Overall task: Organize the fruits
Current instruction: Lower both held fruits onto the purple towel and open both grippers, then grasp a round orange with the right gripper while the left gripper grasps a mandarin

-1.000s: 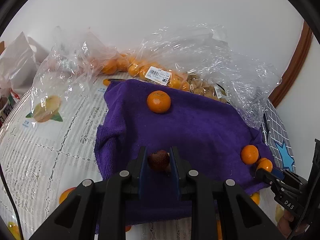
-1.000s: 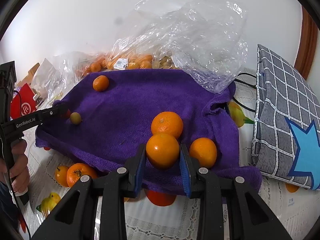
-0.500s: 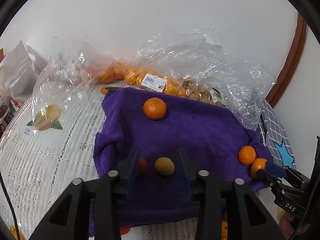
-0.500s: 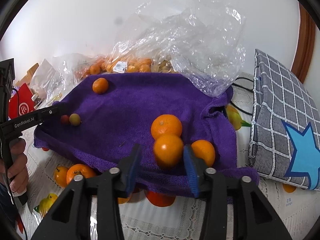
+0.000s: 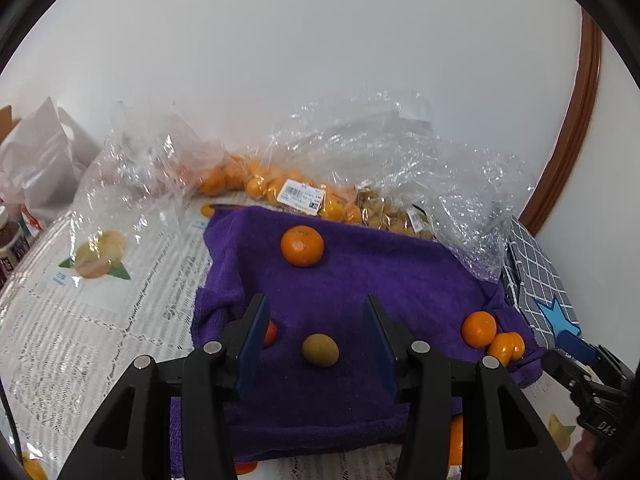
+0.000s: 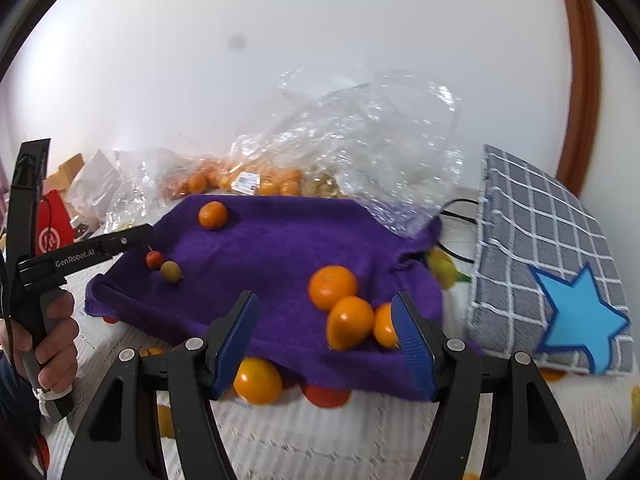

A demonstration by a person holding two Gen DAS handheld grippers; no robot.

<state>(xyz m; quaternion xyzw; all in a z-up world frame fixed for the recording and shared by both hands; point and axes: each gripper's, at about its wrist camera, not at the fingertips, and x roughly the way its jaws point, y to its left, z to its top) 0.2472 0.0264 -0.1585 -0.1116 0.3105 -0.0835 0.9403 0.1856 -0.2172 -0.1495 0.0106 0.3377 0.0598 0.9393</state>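
Evidently both grippers stand between placements, with fruit laid out on the purple towel (image 5: 360,292) and nothing in either claw.

At the lower left of the left wrist view, the left gripper (image 5: 316,340) has its blue pads spread wide and empty. Behind its left pad, a small red fruit (image 5: 270,333) is only partly visible. Just right of that, between the pads, a small olive-green fruit (image 5: 320,350) rests on the towel. Further up, a lone orange (image 5: 302,245) sits near the towel's back edge. At the right edge of the towel, three oranges (image 5: 490,338) are bunched together.

In the right wrist view, the right gripper (image 6: 326,336) is likewise spread and holding nothing. The trio lies just ahead of its right pad, apparently untouched. Below the towel's front hem, loose oranges (image 6: 257,380) rest on the white tablecloth (image 6: 360,432).

By my reading, sorting is partly done: oranges to the right, small fruit to the left. The next move probably calls for lowering a claw around one of those loose oranges, closing gently so it does not roll.
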